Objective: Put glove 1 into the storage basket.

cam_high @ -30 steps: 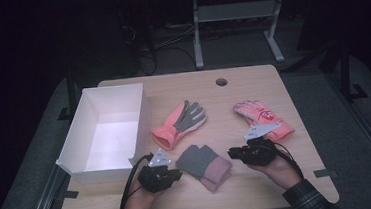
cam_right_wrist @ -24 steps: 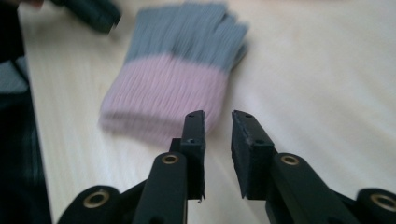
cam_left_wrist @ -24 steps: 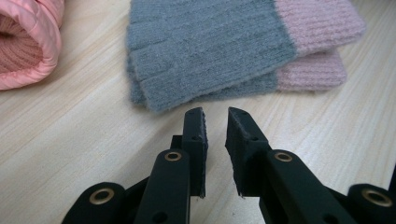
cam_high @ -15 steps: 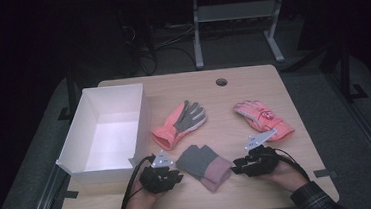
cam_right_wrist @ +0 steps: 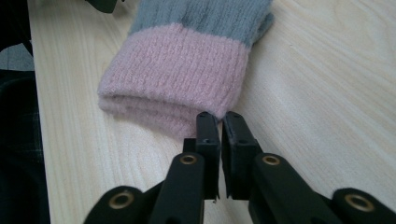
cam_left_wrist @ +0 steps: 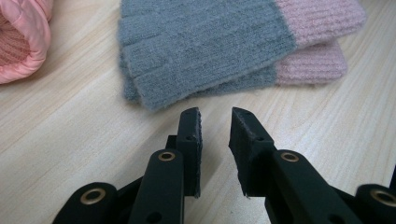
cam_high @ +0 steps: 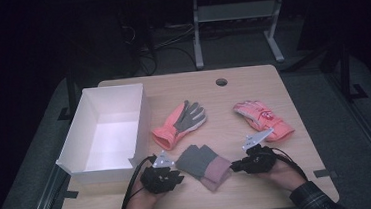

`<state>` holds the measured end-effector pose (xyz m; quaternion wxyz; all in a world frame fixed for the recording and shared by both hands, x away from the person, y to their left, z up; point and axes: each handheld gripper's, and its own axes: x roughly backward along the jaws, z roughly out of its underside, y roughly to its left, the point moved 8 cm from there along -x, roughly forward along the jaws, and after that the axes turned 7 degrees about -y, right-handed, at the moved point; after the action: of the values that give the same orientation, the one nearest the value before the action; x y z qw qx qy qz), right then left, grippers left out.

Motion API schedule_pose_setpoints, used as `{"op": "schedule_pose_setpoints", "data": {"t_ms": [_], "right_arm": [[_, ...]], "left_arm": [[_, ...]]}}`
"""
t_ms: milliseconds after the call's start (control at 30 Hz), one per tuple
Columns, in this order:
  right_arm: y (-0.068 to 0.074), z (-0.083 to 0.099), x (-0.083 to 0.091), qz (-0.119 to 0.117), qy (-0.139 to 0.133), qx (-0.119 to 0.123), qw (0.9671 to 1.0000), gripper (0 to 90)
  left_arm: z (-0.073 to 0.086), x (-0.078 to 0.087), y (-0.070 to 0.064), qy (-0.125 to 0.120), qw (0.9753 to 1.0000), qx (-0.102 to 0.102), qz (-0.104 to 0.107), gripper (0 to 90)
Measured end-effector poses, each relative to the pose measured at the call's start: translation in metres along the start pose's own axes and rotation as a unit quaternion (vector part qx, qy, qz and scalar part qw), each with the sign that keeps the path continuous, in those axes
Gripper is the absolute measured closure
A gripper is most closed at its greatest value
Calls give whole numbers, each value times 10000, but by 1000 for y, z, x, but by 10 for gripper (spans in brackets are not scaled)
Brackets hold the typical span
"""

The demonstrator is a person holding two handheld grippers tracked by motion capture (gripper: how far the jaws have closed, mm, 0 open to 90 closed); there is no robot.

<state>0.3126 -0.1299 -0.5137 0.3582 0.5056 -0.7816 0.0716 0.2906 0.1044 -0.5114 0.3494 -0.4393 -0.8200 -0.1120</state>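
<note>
Knit mitts, grey w/ pink cuffs, lie stacked at table front edge, btwn both tools; left gripper jaws apart, just short of grey ends; right gripper jaws nearly together at cuff, gripping nothing; best: widen right, pinch both layers.
</note>
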Motion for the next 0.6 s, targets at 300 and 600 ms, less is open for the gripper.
{"op": "schedule_pose_setpoints", "data": {"t_ms": [300, 600], "right_arm": [[6, -8, 8, -18, -230, -1, 9997, 882], [6, -8, 8, -10, -207, -1, 9998, 882]], "left_arm": [[-4, -4, -9, 56, 9996, -44, 259, 847], [-15, -30, -45, 162, 9965, -295, 761, 899]]}}
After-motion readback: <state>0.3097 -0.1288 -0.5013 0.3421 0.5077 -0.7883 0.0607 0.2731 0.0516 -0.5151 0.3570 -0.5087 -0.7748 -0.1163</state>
